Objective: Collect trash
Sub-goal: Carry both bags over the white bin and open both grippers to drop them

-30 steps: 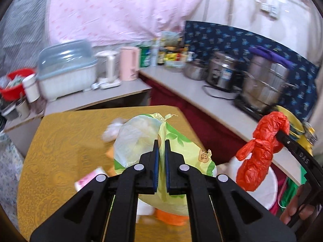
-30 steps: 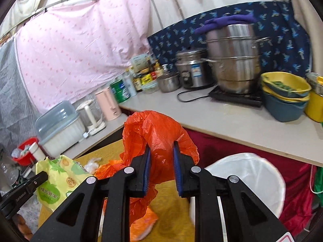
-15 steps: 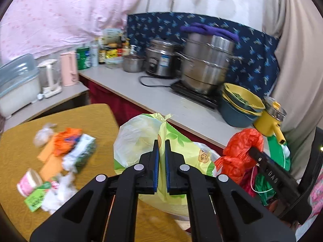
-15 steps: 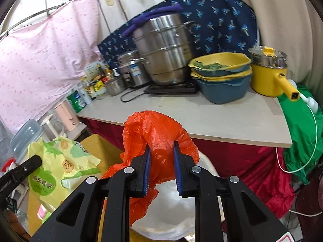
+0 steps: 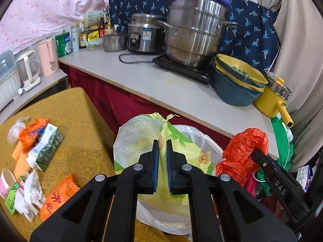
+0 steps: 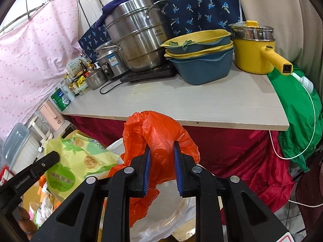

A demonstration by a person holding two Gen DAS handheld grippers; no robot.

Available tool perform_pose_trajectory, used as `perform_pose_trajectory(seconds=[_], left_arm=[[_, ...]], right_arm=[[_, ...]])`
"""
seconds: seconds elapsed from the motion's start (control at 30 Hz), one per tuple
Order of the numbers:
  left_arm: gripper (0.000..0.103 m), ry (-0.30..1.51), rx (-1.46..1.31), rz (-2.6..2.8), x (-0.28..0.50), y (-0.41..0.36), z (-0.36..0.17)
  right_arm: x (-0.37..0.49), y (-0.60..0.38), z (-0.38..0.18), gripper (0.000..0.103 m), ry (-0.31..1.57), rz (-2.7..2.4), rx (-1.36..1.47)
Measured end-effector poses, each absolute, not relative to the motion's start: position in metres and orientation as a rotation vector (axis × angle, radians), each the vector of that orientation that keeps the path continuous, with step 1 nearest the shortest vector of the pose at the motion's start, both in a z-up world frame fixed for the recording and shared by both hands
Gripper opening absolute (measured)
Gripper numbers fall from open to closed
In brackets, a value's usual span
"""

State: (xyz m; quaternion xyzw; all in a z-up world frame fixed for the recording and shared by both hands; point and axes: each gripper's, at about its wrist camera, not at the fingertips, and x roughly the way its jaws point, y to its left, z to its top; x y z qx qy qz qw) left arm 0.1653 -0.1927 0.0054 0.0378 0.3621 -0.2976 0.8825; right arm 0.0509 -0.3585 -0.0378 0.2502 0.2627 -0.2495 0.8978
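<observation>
A yellow-green plastic bag point(image 5: 137, 141) hangs over the white-lined trash bin point(image 5: 201, 137), with my left gripper point(image 5: 162, 143) shut on its thin film. The pads stand slightly apart and the jaws are easing open. A crumpled orange plastic bag point(image 6: 159, 133) sits between the blue pads of my right gripper point(image 6: 161, 147), which is shut on it above the same bin point(image 6: 175, 201). In the left wrist view the orange bag point(image 5: 242, 151) hangs just right of the bin. In the right wrist view the yellow-green bag point(image 6: 80, 157) is at the left.
The yellow table point(image 5: 66, 111) at the left holds a green-white carton point(image 5: 46, 147), an orange wrapper point(image 5: 58, 199), crumpled tissue point(image 5: 30, 193) and a paper cup point(image 5: 7, 181). Behind the bin a counter point(image 5: 171, 88) carries steel pots and stacked basins. A green bag point(image 6: 298, 125) hangs at its right end.
Both grippers swung right from over the table and sank to above the bin, each carrying its bag. The gap between the left pads has widened a little.
</observation>
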Motion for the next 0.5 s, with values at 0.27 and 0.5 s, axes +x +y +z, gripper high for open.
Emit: perform_pose_trajectory(seconds=[0.27, 0.5], left_arm=[[0.059, 0.769, 0.045, -0.56, 0.177, -0.18, -0.006], [0.077, 0.758, 0.022, -0.504, 0.182, -0.158, 0.001]], right_arm=[[0.068, -0.349, -0.045, 0.034, 0.559, -0.48, 0.523], [0.076, -0.336, -0.032, 0.048, 0.532, -0.459, 0.513]])
